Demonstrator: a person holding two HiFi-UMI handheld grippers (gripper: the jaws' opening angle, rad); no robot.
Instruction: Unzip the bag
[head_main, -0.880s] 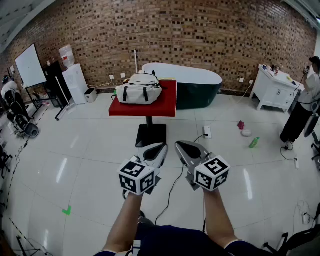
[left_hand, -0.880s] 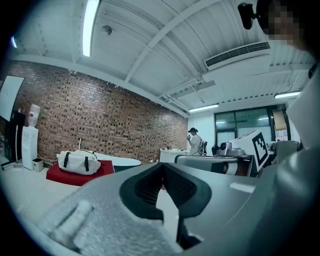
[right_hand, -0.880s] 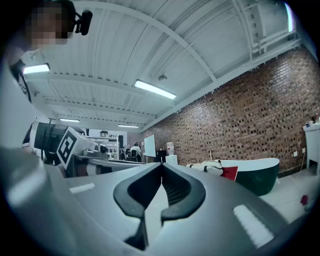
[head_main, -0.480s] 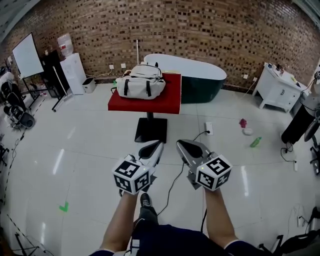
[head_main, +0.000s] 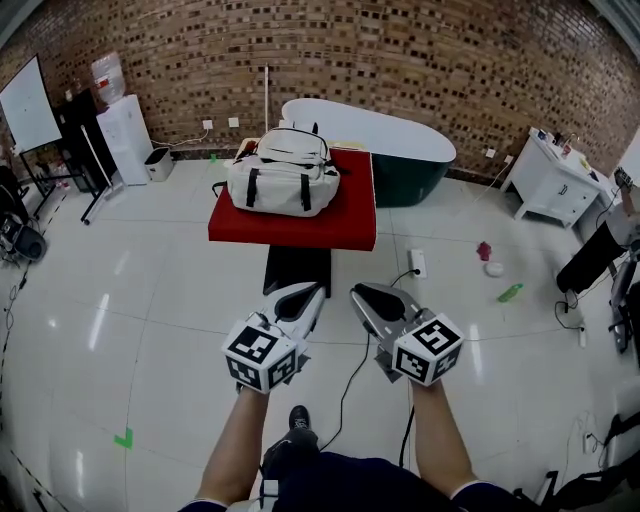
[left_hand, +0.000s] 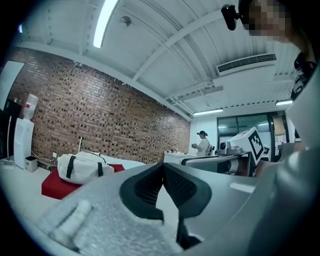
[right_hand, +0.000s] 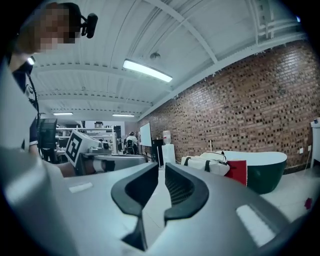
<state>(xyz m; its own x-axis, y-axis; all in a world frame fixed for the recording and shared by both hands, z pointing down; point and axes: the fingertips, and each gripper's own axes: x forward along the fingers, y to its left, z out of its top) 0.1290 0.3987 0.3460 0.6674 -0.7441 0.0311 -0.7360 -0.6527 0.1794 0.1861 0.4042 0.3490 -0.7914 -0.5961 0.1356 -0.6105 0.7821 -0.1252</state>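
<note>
1. The left gripper (left_hand: 162, 169) is held level with its jaws pressed together, and nothing is caught between them.
2. The right gripper (right_hand: 161, 172) is held beside it, its jaws parted by a narrow gap and empty.
3. The bag (head_main: 283, 180), a whitish backpack crossed by two dark straps, is laid toward the far left corner of the red tabletop (head_main: 345, 215), well apart from both grippers.
4. A bathtub (head_main: 400, 150), white inside and dark green outside, is seen just behind the tabletop's far edge.

The plump off-white fabric backpack (head_main: 283, 180) lies flat across the far left part of the red square table (head_main: 345, 222). Two dark vertical straps cross its near face, with a rounded pocket bulging on top. Whether its zip is closed cannot be made out.
</note>
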